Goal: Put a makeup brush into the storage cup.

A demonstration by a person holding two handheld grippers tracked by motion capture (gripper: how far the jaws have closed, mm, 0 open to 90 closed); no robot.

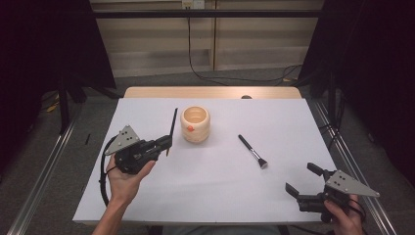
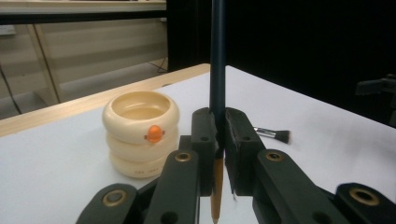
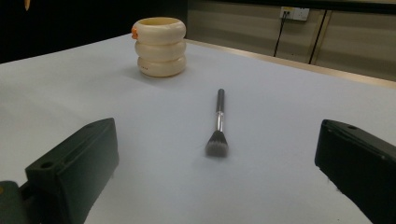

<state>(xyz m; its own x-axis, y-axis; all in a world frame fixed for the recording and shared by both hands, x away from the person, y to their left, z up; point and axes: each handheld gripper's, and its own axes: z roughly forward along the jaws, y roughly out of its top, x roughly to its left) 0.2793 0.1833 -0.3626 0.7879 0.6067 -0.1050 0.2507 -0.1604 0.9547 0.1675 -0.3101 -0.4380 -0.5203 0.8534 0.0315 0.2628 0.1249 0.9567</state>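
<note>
My left gripper (image 1: pixel 165 143) is shut on a thin dark brush or pencil (image 1: pixel 172 126), whose long handle sticks up past the jaws. In the left gripper view the dark handle (image 2: pixel 217 60) rises between the closed pads and an orange-brown end (image 2: pixel 216 196) hangs below. A cream ringed cup (image 1: pixel 195 125) with an orange dot stands just right of it, also seen as the cup (image 2: pixel 140 133). A makeup brush (image 1: pixel 253 151) lies flat on the white mat. My right gripper (image 1: pixel 303 179) stands open at the front right, the brush (image 3: pixel 218 126) lying ahead of its jaws.
A white mat (image 1: pixel 210 196) covers the wooden table (image 1: pixel 147 92), whose far edge shows bare. Metal rails run along both sides of the table. Black curtains hang left and right, and cables cross the floor behind.
</note>
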